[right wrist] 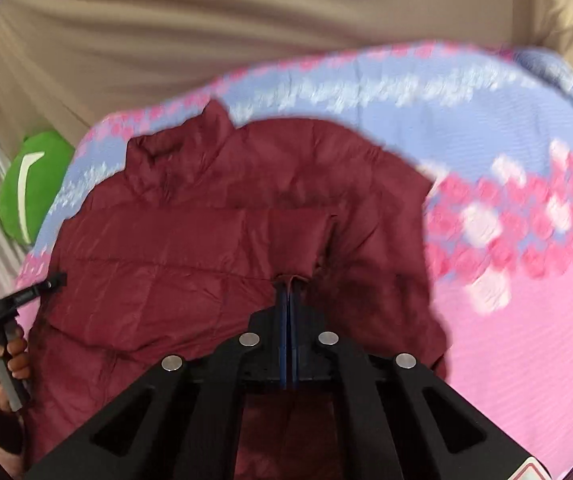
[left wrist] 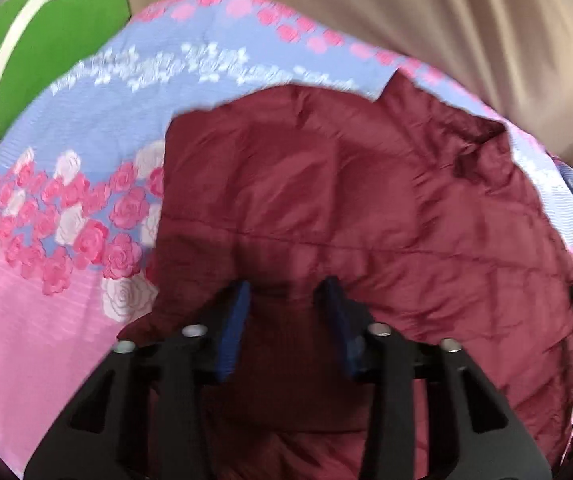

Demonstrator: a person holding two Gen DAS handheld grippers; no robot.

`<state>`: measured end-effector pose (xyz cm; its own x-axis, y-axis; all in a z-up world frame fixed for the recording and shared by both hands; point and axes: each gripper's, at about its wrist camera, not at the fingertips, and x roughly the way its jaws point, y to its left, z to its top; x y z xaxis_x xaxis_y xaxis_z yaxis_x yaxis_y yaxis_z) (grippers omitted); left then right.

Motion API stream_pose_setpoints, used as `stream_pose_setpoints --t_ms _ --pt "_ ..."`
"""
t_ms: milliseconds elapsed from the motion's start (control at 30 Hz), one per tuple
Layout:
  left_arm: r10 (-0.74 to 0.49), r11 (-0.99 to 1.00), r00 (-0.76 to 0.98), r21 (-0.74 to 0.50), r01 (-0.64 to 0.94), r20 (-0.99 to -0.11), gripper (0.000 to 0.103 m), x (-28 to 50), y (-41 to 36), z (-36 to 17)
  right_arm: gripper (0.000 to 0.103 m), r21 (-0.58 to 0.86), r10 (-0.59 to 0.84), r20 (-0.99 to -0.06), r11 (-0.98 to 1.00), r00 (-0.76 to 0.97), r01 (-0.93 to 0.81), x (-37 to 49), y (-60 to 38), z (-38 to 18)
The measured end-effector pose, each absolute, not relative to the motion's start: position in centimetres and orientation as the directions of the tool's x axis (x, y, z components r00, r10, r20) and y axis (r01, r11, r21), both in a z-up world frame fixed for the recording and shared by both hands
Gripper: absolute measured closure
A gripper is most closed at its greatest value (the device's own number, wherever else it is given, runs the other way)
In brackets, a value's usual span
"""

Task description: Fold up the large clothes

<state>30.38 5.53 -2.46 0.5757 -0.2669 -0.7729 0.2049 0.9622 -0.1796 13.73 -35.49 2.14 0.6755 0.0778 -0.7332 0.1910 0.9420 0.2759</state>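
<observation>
A maroon puffer jacket [left wrist: 366,208] lies spread on a bed, its collar [right wrist: 210,128] toward the far side. In the left wrist view my left gripper [left wrist: 288,296] has its blue pads [left wrist: 238,312] a little apart, with a puffy fold of the jacket bunched and pressed between them. My right gripper [right wrist: 289,286] has its pads closed flat together, pinching a thin edge of the jacket [right wrist: 206,240] where a folded flap ends. At the left edge of the right wrist view a hand [right wrist: 2,360] holds the other gripper's black frame by the jacket's side.
The bed is covered by a pink and blue sheet with rose print [left wrist: 26,340] [right wrist: 526,340]. A green cushion [left wrist: 46,48] [right wrist: 26,188] lies at the bed's far left corner. Beige curtain [left wrist: 406,20] [right wrist: 246,40] hangs behind the bed.
</observation>
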Motion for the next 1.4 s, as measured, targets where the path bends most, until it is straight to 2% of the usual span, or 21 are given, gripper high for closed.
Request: stream_pose_setpoints --t_ms 100,233,300,333,400,467,500,567,700,867,967,1000,1033,1067,1133,1233,1300,1400 --pt "-0.283 0.958 0.595 -0.185 0.221 -0.753 0.075 30.4 5.7 -2.9 0.103 0.237 0.044 -0.802 0.939 0.596 0.25 15.1 -36.7 -1.4" --pt "-0.221 0.97 0.604 -0.108 0.217 -0.766 0.075 29.6 5.3 -1.5 0.103 0.14 -0.042 -0.805 0.956 0.592 0.258 14.9 -35.7 0.1" --pt "-0.24 0.964 0.644 -0.098 0.249 -0.727 0.075 28.4 5.3 1.1 0.097 0.122 -0.085 -0.778 0.952 0.622 0.282 14.4 -35.7 2.6" --pt "-0.254 0.959 0.658 -0.099 0.264 -0.709 0.072 28.3 5.3 2.1 0.089 0.125 -0.092 -0.76 0.951 0.644 0.283 14.2 -35.9 3.7" --pt "-0.263 0.956 0.693 -0.082 0.283 -0.672 0.065 28.4 4.6 4.7 0.089 0.173 -0.04 -0.717 0.957 0.696 0.234 15.3 -35.3 6.6" --pt "-0.274 0.951 0.704 -0.074 0.3 -0.655 0.063 30.0 3.4 6.3 0.085 0.224 0.059 -0.696 0.965 0.715 0.139 18.0 -33.8 8.5" --pt "-0.268 0.953 0.704 -0.071 0.296 -0.658 0.063 31.3 2.7 6.6 0.08 0.248 0.124 -0.687 0.966 0.716 0.071 20.1 -32.6 9.3" --pt "-0.258 0.958 0.697 -0.083 0.274 -0.67 0.063 34.0 1.9 6.5 0.059 0.262 0.186 -0.669 0.965 0.719 -0.006 23.6 -30.7 9.8" --pt "-0.231 0.968 0.65 -0.105 0.227 -0.724 0.064 38.5 0.8 4.0 0.056 0.272 0.247 -0.676 0.959 0.694 -0.076 30.9 -27.0 8.1" --pt "-0.197 0.977 0.61 -0.103 0.187 -0.768 0.064 41.3 0.8 -0.1 0.051 0.28 0.252 -0.713 0.958 0.655 -0.064 36.5 -24.7 4.2" --pt "-0.199 0.976 0.619 -0.099 0.192 -0.76 0.063 41.6 1.2 -1.8 0.053 0.287 0.267 -0.741 0.955 0.616 -0.069 38.7 -23.5 2.0" --pt "-0.19 0.976 0.638 -0.075 0.202 -0.746 0.062 41.2 1.0 -2.0 0.059 0.274 0.265 -0.751 0.958 0.604 -0.079 39.3 -23.0 1.4" --pt "-0.17 0.977 0.656 -0.038 0.21 -0.736 0.062 40.8 0.7 -2.2 0.09 0.259 0.264 -0.752 0.961 0.604 -0.097 39.5 -22.6 1.0" --pt "-0.16 0.977 0.663 -0.023 0.21 -0.731 0.062 40.6 0.5 -2.3 0.096 0.244 0.266 -0.755 0.962 0.599 -0.119 39.8 -22.2 0.6" --pt "-0.161 0.978 0.666 -0.026 0.208 -0.729 0.062 40.5 0.6 -2.4 0.102 0.258 0.265 -0.75 0.961 0.606 -0.101 40.3 -22.7 0.3" --pt "-0.159 0.978 0.666 -0.025 0.206 -0.728 0.062 40.3 0.6 -2.3 0.103 0.342 0.288 -0.734 0.939 0.616 -0.031 40.7 -24.4 -0.2" --pt "-0.15 0.979 0.67 -0.013 0.205 -0.727 0.062 40.2 0.5 -2.0 0.103 0.311 0.246 -0.724 0.95 0.644 -0.014 39.7 -24.5 1.3" --pt "-0.146 0.98 0.692 -0.006 0.2 -0.707 0.064 39.3 0.8 -0.4 0.102 0.315 0.192 -0.65 0.949 0.735 0.03 36.3 -27.4 5.1"
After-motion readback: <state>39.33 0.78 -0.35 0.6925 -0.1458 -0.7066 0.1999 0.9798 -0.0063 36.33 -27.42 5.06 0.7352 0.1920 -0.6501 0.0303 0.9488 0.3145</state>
